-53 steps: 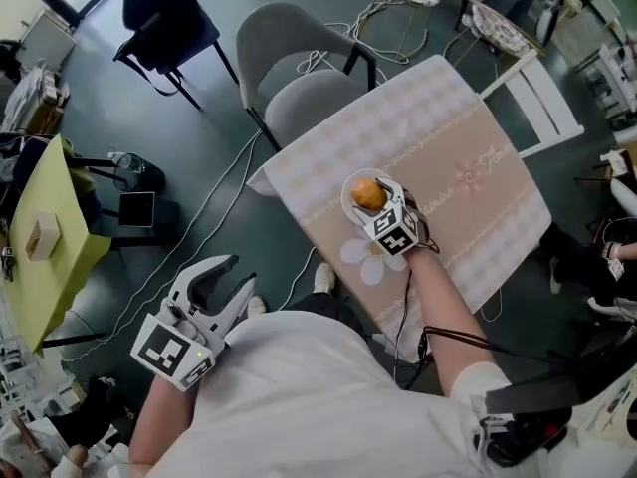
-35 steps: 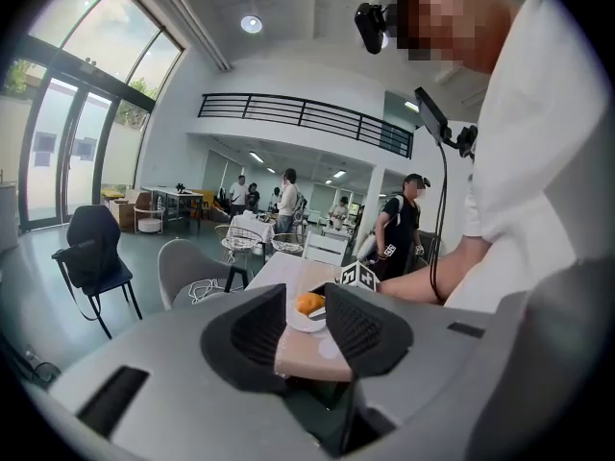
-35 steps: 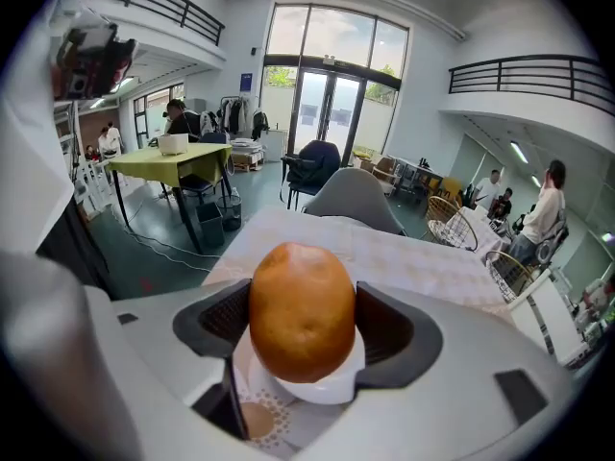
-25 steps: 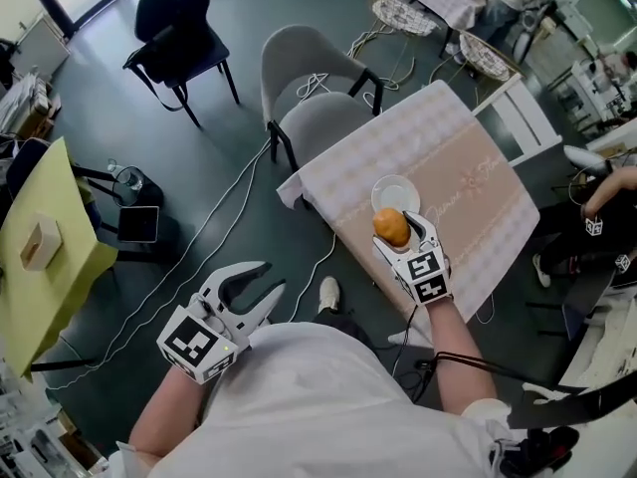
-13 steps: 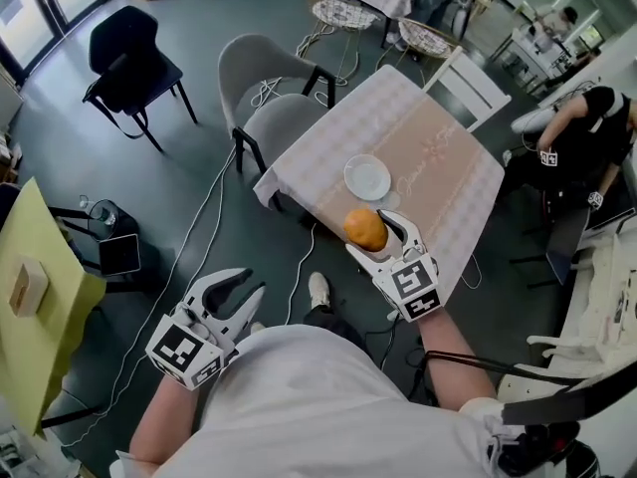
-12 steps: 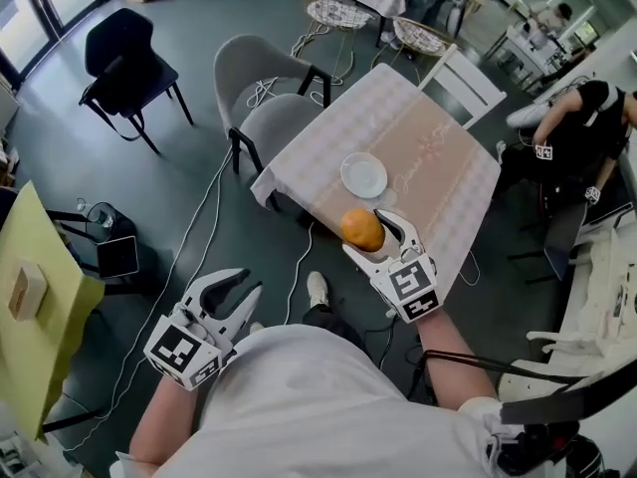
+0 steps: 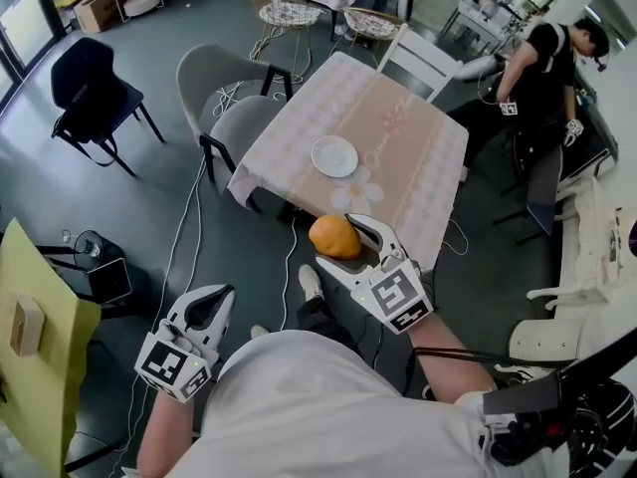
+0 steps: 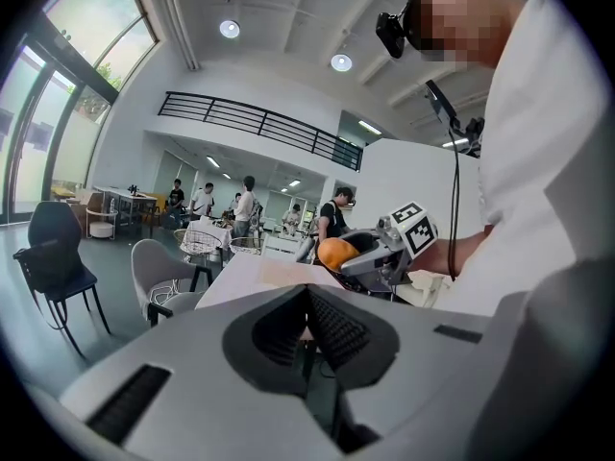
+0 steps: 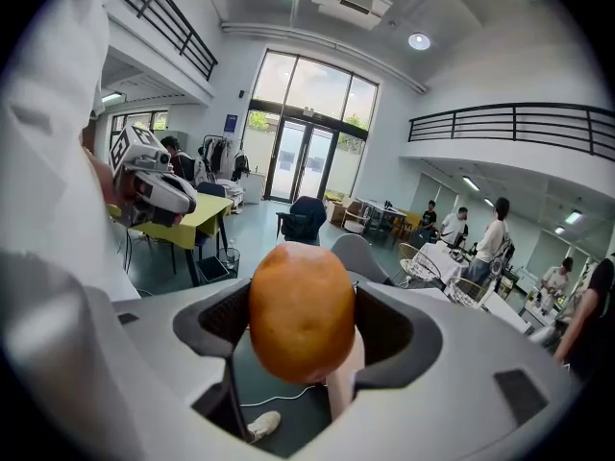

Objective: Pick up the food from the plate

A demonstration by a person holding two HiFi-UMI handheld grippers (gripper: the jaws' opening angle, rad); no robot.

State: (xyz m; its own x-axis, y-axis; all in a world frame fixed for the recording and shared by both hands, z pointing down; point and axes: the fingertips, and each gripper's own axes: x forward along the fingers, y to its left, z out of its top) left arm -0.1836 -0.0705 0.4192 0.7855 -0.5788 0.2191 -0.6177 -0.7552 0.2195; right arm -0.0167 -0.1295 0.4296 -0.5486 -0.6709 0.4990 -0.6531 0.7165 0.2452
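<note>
An orange, rounded piece of food [image 7: 334, 237] is held in my right gripper [image 7: 346, 243], lifted clear of the table and close to my body. In the right gripper view the food [image 9: 302, 310] fills the gap, with both pads pressed on its sides. The white plate [image 7: 334, 155] lies bare on the tablecloth, well beyond the gripper. My left gripper [image 7: 208, 308] hangs low at my left side over the floor, jaws shut with nothing between them. Its own view shows the closed pads [image 8: 309, 327] and, past them, the food [image 8: 336, 254].
The square table [image 7: 398, 147] has a checked and beige cloth. Two grey chairs [image 7: 231, 122] stand at its left, a white chair [image 7: 423, 60] at the far side. Cables trail over the floor. A person [image 7: 542, 63] stands at the right, a yellow table [image 7: 35, 366] at the left.
My right gripper has drawn the food back from the table toward my body, leaving the plate bare. The left gripper's jaws, open before, have closed. The head view has swung.
</note>
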